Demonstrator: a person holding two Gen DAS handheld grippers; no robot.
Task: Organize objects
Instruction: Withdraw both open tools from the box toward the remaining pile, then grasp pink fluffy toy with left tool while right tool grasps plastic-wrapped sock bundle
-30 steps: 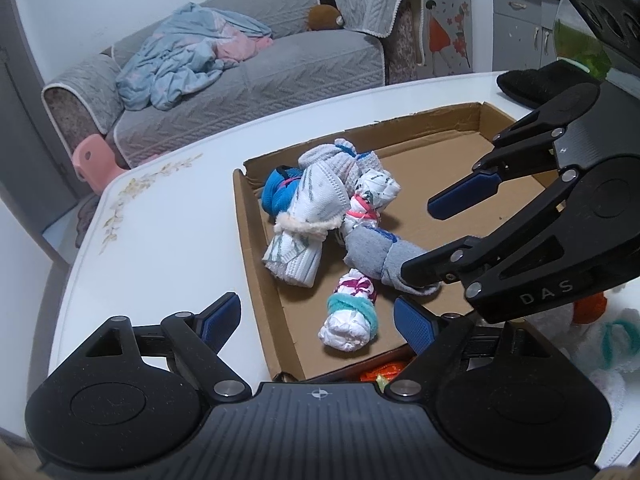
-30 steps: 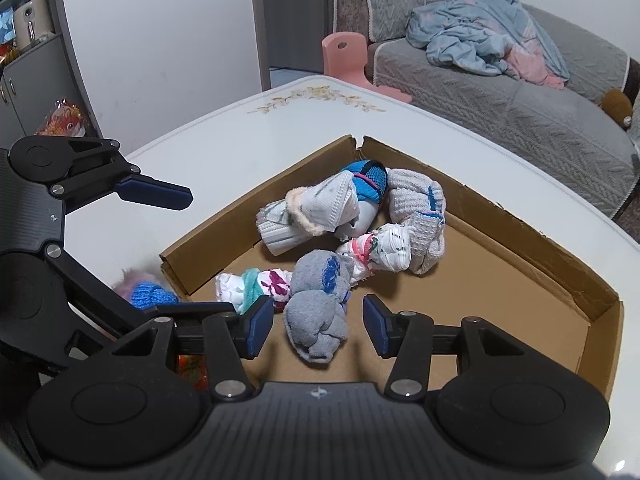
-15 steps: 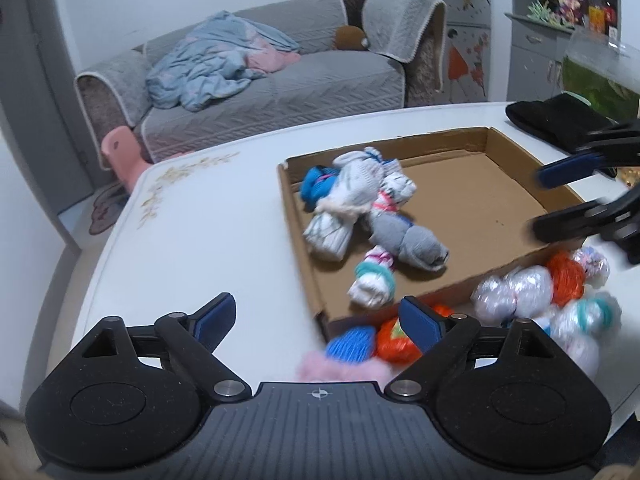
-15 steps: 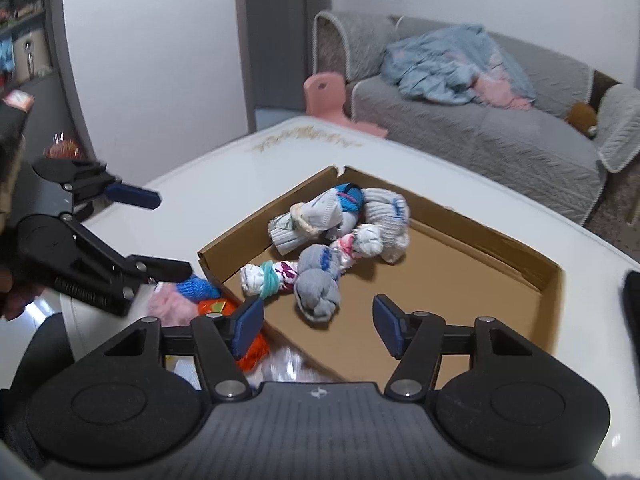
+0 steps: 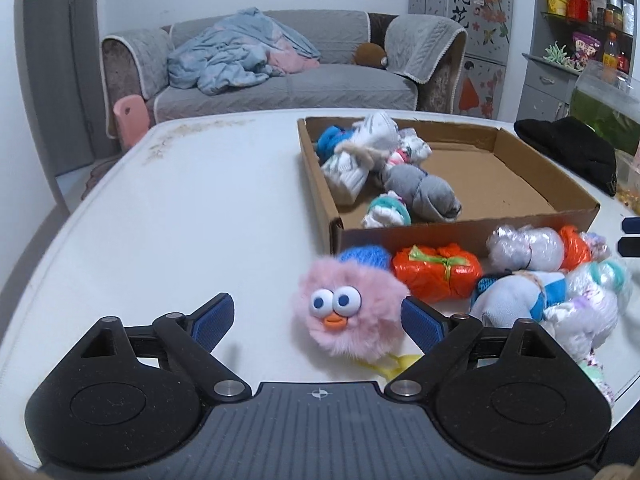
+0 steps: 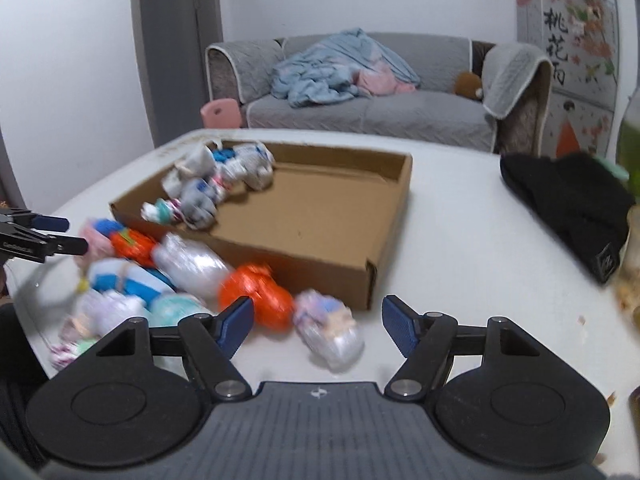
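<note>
On the white table (image 5: pixel 168 208) the left gripper (image 5: pixel 318 322) has its two blue-padded jaws spread wide, having just been opening a little further; a pink fluffy toy (image 5: pixel 350 312) with two googly eyes and an orange beak sits between them, close to the right-hand pad, though no pad visibly presses on it. Just behind the toy lie one blue knitted bundle (image 5: pixel 364 258) and one orange wrapped bundle (image 5: pixel 436 272), both against the near wall of the single cardboard box (image 5: pixel 460 232). Inside the box, crowded into its left part, I count about six rolled sock bundles (image 5: pixel 416 188); the right part of the box floor is bare. Further right along the box front sits a loose heap of roughly seven more bundles, among them a clear-wrapped bundle (image 5: pixel 524 248) and a white and blue bundle (image 5: pixel 520 296); blur makes that count uncertain. One black cloth item (image 5: pixel 568 148) lies beyond the box on the right.

In the right wrist view the right gripper (image 6: pixel 318 324) also stands apart, its jaws having just been opening and nothing pinched; a second orange bundle (image 6: pixel 256 294) lies just beside its left pad and a pale wrapped bundle (image 6: pixel 328 330) rests between the two pads, touching neither. The box (image 6: pixel 344 264) is just ahead of it
</note>
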